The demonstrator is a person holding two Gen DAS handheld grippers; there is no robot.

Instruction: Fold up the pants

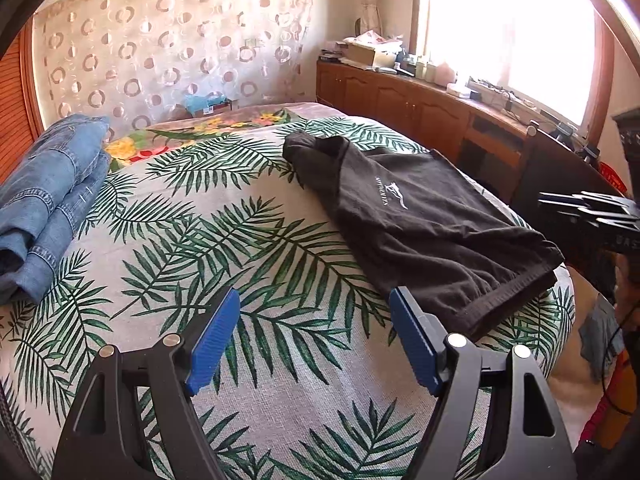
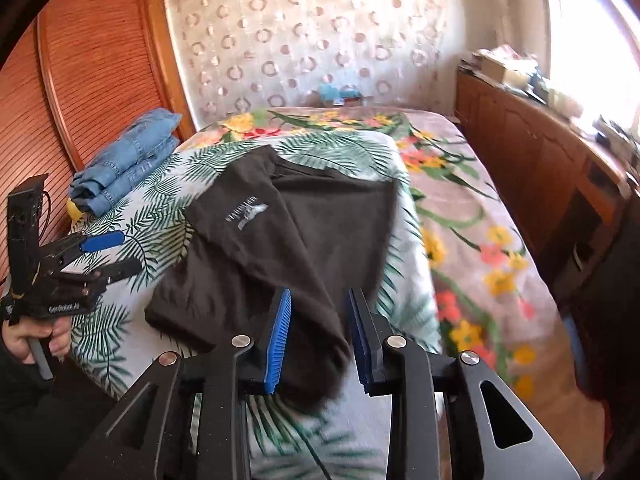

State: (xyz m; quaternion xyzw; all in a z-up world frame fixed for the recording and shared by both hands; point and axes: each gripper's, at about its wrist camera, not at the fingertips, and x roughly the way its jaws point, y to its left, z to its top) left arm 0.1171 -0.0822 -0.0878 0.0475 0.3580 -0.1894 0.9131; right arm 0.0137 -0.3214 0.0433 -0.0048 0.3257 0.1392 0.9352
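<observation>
Black pants (image 1: 424, 224) with a white logo lie folded on the palm-leaf bedspread (image 1: 248, 248). My left gripper (image 1: 314, 336) is open and empty, just left of the pants' near hem. It also shows in the right wrist view (image 2: 108, 254) at the left, held by a hand. In the right wrist view the pants (image 2: 288, 232) lie ahead, and a corner of the cloth sits between the blue pads of my right gripper (image 2: 318, 336). Its jaws stand apart with gaps beside the cloth. The right gripper shows at the right edge of the left wrist view (image 1: 588, 210).
Folded blue jeans (image 1: 44, 200) lie at the bed's left side by the wooden headboard (image 2: 92, 64). A floral blanket (image 2: 460, 208) covers the bed's right part. A wooden cabinet (image 1: 420, 108) with clutter runs along the window wall.
</observation>
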